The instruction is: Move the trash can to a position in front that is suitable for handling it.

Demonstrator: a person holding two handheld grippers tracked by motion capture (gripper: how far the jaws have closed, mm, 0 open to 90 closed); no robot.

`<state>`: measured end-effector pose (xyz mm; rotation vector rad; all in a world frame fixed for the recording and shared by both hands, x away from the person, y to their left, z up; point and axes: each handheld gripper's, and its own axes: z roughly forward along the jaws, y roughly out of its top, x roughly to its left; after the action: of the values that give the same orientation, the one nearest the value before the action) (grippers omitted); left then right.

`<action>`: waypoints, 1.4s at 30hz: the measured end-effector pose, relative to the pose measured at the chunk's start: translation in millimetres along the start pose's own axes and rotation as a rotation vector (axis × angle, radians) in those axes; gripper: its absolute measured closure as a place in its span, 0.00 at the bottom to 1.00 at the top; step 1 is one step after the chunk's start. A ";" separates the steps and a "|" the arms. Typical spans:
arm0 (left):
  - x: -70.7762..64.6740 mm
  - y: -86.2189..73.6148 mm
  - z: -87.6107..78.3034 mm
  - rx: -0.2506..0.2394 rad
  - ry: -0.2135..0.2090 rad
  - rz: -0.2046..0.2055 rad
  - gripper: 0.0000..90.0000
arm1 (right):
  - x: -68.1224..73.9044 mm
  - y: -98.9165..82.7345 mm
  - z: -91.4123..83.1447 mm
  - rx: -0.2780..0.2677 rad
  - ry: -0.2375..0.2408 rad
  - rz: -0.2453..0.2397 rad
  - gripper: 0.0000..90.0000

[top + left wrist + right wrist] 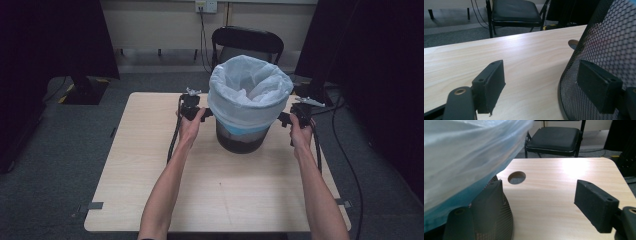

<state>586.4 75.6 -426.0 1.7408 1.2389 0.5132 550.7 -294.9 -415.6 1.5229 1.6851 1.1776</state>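
A black mesh waste bin [244,137] stands on the wooden table [145,170], lined with a white bag [250,87] folded over its rim. My left gripper [207,114] is at the bin's left side, held in a hand. In the left gripper view the left gripper [541,75] is open, its right jaw close against the mesh wall [604,37]; I cannot tell if they touch. My right gripper [284,120] is at the bin's right side. In the right gripper view the right gripper [539,192] is open, its left jaw beside the bin's base [505,220] under the bag [461,150].
A black chair [247,42] stands behind the table's far edge. A round hole [516,177] is cut in the tabletop near the bin. Cables trail from both grippers over the table. Dark curtains hang at both sides, and grey carpet surrounds the table.
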 end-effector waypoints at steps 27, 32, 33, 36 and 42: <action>-4.9 -38.9 -62.7 0.038 -0.155 0.072 0.62 | 24.7 -24.6 -51.7 0.019 0.258 -0.093 0.57; -7.0 -47.8 -79.4 0.042 -0.159 0.096 0.60 | 27.7 -33.7 -64.3 0.021 0.308 -0.097 0.54; -6.7 -50.4 -82.7 0.039 -0.164 0.094 0.60 | 29.0 -35.3 -66.6 0.020 0.314 -0.100 0.54; -6.6 -54.3 -89.5 0.038 -0.162 0.100 0.60 | 32.0 -38.8 -71.0 0.017 0.325 -0.101 0.54; -4.3 -66.2 -111.2 0.040 -0.160 0.098 0.61 | 44.1 -49.3 -82.5 0.008 0.368 -0.098 0.57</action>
<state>466.9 125.2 -426.0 1.8456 1.0628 0.3996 448.2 -268.9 -416.2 1.2667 1.9757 1.4658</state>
